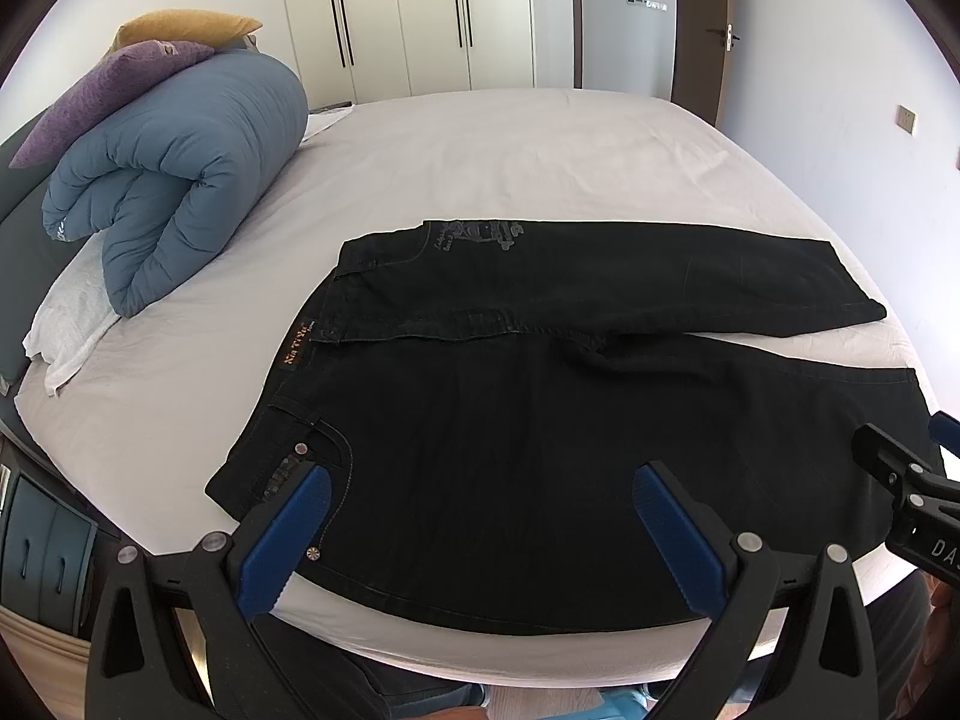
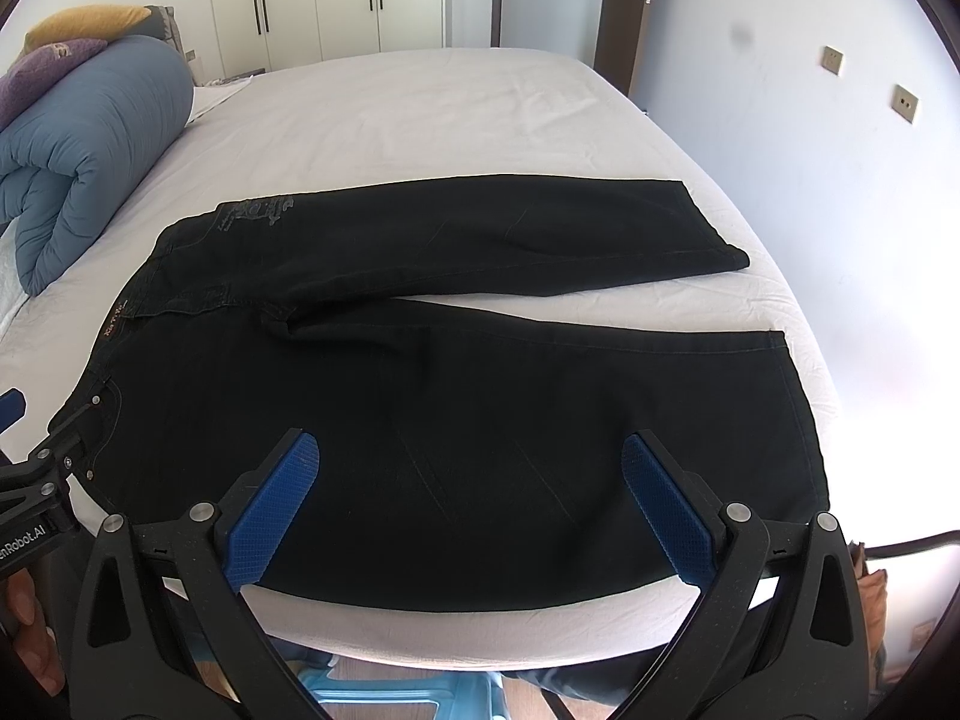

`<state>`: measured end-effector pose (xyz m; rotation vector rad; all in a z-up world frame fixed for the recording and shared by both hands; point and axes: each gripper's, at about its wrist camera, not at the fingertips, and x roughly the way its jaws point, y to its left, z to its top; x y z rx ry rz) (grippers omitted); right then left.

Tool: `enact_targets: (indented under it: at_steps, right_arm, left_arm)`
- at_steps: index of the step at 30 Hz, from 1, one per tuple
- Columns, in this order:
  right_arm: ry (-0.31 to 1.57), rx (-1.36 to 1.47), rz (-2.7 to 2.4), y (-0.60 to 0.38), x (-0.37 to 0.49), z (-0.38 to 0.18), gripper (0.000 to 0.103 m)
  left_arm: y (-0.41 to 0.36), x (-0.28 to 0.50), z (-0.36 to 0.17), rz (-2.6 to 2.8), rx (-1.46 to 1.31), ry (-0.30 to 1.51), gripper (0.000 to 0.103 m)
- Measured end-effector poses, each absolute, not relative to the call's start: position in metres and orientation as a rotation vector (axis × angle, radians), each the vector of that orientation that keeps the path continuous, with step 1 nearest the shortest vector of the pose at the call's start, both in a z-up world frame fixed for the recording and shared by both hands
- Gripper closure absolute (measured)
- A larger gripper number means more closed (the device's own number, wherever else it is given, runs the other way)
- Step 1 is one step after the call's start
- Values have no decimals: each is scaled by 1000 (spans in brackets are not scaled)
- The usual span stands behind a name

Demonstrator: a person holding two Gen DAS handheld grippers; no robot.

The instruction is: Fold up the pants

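Note:
A pair of black jeans [image 1: 540,408] lies flat on the white bed, waistband to the left, both legs spread to the right with a gap between them. It shows in the right wrist view too [image 2: 456,420]. My left gripper [image 1: 480,492] is open and empty, above the near leg by the front pocket. My right gripper [image 2: 471,462] is open and empty, above the middle of the near leg. The right gripper's body shows at the right edge of the left wrist view [image 1: 900,480].
A rolled blue duvet [image 1: 180,180] with purple and yellow pillows [image 1: 114,90] lies at the bed's far left. The bed's near edge [image 1: 480,648] runs just under the grippers. Wardrobes [image 1: 408,18] and a door stand behind. A wall lies to the right.

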<state>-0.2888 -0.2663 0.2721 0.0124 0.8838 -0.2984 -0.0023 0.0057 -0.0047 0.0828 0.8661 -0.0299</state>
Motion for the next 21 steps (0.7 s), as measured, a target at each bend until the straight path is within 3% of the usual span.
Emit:
enact_targets:
  at_steps: [14,21]
  right_arm:
    - [925,-6,-276,-271,-264,260,0]
    - [900,-47,-107,-274,-210,269,0]
  left_arm:
    - [10,26,-21,-53,89,888,0]
    - [29,103,-23,-164,76,904,0]
